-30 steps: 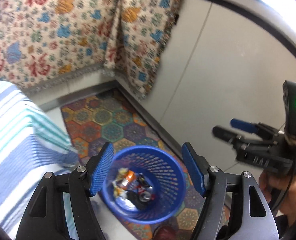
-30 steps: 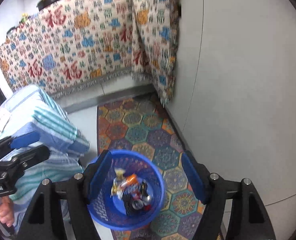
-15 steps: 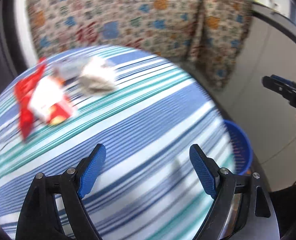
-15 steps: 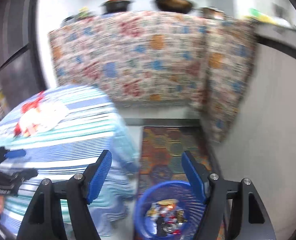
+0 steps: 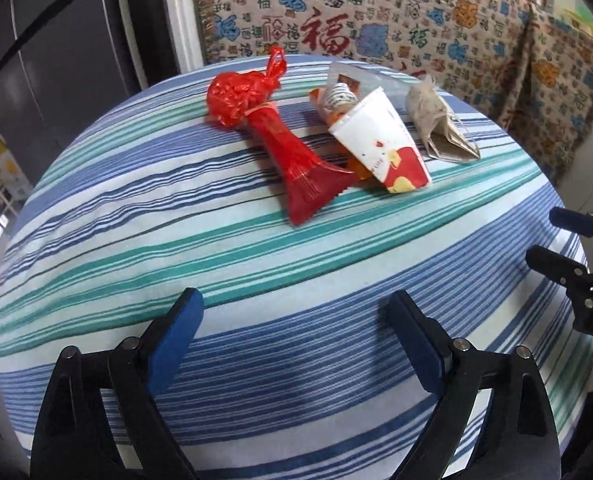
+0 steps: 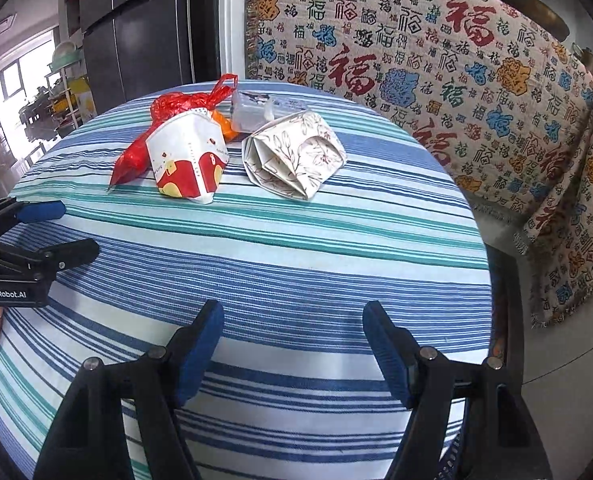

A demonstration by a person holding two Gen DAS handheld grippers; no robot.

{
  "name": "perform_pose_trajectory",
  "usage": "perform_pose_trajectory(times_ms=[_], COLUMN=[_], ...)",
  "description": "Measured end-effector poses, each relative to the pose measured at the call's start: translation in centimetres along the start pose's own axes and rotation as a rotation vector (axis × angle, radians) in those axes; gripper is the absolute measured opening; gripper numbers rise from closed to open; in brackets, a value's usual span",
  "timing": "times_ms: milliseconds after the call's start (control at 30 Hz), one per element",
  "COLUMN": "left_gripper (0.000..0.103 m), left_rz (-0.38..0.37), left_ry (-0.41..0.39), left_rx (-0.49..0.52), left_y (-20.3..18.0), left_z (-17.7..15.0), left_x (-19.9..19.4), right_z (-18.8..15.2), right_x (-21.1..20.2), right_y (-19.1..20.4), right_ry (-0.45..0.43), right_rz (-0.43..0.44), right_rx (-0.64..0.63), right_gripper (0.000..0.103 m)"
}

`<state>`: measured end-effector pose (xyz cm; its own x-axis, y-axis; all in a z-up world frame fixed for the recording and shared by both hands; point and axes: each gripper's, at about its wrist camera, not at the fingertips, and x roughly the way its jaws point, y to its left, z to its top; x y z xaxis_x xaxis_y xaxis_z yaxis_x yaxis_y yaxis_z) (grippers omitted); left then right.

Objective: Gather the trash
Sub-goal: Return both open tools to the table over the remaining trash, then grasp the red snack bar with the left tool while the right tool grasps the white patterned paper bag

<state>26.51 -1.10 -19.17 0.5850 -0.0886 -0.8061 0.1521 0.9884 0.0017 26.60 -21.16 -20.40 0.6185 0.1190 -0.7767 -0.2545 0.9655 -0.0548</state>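
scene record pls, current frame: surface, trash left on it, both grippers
surface: round table, striped tablecloth
trash: red plastic bag; crushed paper cup; folded floral paper; clear wrapper behind them
layout: clustered at the far side, cup touching bag
left gripper: open, empty, above near edge
right gripper: open, empty, above near edge
bin: not in view

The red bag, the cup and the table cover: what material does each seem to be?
Red bag: thin glossy plastic, crinkled, knotted handles. Cup: probably coated paper, printed, with crushed, creased walls. Table cover: woven cloth, matte, striped, draping over the edge.
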Motion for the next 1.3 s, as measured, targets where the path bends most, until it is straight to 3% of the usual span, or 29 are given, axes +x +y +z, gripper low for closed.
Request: perform_pose_trajectory(times_ms=[100,400,600,767,833,900,1033,1167,1233,1300], left_gripper=[0.103,0.102,0.102,0.1,0.096,0.086,0.084,0.083,0.075,0.057], left_rz=[0.007,-0.025,-0.118,-0.184,-0.167,-0.139,-0.141,-0.104,-0.097,-0.096], left_ry=[0.011,0.01,-0.091,-0.133,-0.127,-0.101,-0.061,-0.065,-0.062,-0.063], left_rx=[-0.004,0.01,-0.129,-0.232,-0.245,-0.272,-0.331,-0.278,-0.233,-0.194], left_y=[0.6,2.0,4.8,5.5,5.2,5.3,5.9,4.8,4.0,3.6], left_z=[0.3,1.8,2.1,4.9,5.8,6.5,7.2,7.3,7.3,7.3], left_x=[0.4,1.3,-0.6,-0.5,0.4,1.9,4.2,4.5,4.5,4.4], right_z=[0.0,1.4,1.7,1.8,2.0,2.1,3.0,5.4,6.9,8.1], right_x=[0.8,2.1,2.3,2.3,2.4,2.3,1.4,1.0,1.9,2.7], right_y=[-0.2,-0.3,-0.3,-0.3,-0.5,-1.1,-2.2,-1.9,-1.3,-0.6], right_ry=[0.012,0.004,0.014,0.015,0.018,0.016,-0.051,-0.133,-0.135,-0.131], right_rz=[0.02,0.009,0.008,0.01,0.007,0.011,0.014,0.019,0.036,0.054], right_rx=[0.027,0.078,0.08,0.084,0.093,0.127,0.194,0.212,0.214,0.212], right_gripper=[0.074,0.077,0.077,0.077,0.077,0.076,0.075,0.075,0.075,0.075])
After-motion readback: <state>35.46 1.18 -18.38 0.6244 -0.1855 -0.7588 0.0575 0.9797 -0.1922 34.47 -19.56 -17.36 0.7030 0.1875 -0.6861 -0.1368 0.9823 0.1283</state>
